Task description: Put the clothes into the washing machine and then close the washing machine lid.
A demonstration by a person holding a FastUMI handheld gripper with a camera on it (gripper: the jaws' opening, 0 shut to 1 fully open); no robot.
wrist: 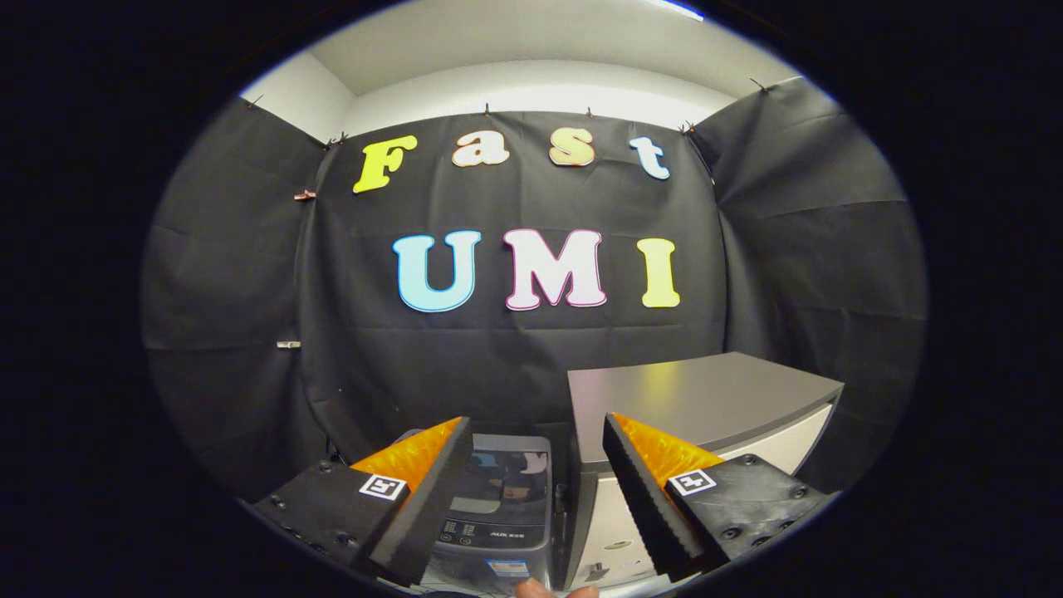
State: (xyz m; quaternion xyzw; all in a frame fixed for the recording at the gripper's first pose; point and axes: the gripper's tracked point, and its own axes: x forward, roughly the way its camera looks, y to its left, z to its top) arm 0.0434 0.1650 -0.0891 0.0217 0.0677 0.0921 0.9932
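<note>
Clothes, by my judgement soft, light and limp, best pinched at a bunched fold, cannot be made out. Small grey top-loading washing machine (497, 498) with glossy dark lid sits between the wide, empty tool (538, 490) fingers; right, a grey metal cabinet (706, 399).

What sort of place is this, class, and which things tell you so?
Probably a staged recording booth, not a real laundry room: black cloth walls hang clipped around a small washing machine beside a grey cabinet. The gripper is open above the machine.
</note>
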